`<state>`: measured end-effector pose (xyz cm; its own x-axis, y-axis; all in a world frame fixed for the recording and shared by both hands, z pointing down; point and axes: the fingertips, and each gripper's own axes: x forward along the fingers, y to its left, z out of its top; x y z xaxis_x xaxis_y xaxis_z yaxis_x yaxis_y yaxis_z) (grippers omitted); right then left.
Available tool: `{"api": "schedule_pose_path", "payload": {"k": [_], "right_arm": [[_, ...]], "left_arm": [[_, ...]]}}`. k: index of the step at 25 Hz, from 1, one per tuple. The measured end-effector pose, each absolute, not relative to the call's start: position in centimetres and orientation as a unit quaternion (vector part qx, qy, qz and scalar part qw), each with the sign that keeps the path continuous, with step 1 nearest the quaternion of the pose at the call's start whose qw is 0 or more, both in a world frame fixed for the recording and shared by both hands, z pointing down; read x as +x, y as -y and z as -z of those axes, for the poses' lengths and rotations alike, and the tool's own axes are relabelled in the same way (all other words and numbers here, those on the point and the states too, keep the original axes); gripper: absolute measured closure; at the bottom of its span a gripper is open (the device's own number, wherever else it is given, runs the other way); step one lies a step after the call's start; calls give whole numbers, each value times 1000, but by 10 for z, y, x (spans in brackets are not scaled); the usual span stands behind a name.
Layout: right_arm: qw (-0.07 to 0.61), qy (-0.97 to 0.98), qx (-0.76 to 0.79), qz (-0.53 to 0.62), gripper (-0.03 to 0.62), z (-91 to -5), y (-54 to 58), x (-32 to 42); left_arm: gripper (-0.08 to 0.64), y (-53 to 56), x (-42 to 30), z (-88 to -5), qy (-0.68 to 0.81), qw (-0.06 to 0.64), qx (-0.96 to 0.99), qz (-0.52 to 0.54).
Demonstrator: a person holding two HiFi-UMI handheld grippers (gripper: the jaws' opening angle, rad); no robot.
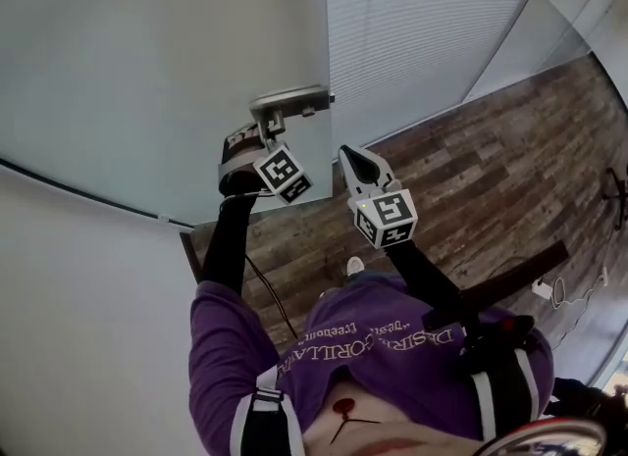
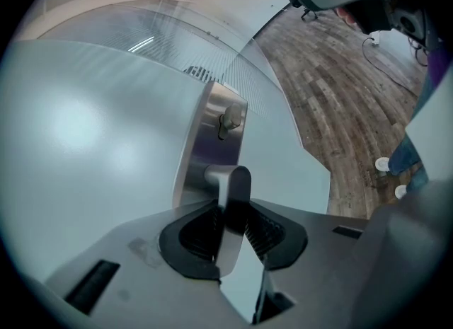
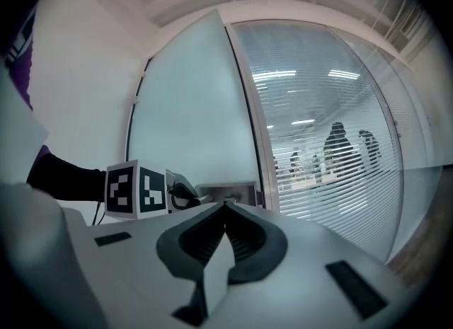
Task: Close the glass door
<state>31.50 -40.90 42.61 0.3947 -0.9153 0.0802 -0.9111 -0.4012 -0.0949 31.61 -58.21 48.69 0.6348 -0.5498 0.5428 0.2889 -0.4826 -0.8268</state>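
**Holding the glass door (image 1: 147,72) by its handle**

Gripping the lever handle (image 2: 234,185) with the left gripper (image 2: 230,213), pads pressed on both its sides, right in front of the steel lock plate (image 2: 211,133) at the frosted pane's edge. Pointing the right gripper (image 3: 225,209) at that same plate from just beside the left one, jaws together on nothing, clear of the door.

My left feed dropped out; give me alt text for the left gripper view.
The left tongs grip the metal lever handle on a frosted glass door, below its thumb-turn lock. Wood floor lies to the right.
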Motion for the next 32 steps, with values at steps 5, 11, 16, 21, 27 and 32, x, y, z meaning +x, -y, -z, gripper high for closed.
{"api": "schedule_pose_path", "payload": {"k": [5, 11, 16, 21, 27, 32], "right_arm": [[20, -551, -832, 65, 601, -424, 415, 344], [22, -555, -829, 69, 601, -422, 420, 364], [23, -558, -827, 70, 601, -431, 429, 360], [27, -546, -835, 67, 601, -431, 440, 363], [33, -529, -845, 71, 601, -427, 457, 374], [30, -520, -850, 74, 601, -443, 464, 372]], "left_arm": [[471, 600, 340, -478, -100, 497, -753, 420], [471, 618, 359, -473, -110, 488, -751, 430], [471, 628, 363, -479, -121, 485, -752, 430], [471, 638, 373, -480, -124, 487, -754, 423], [471, 650, 390, -480, -128, 484, -759, 415], [469, 658, 396, -490, -133, 474, -770, 405]]}}
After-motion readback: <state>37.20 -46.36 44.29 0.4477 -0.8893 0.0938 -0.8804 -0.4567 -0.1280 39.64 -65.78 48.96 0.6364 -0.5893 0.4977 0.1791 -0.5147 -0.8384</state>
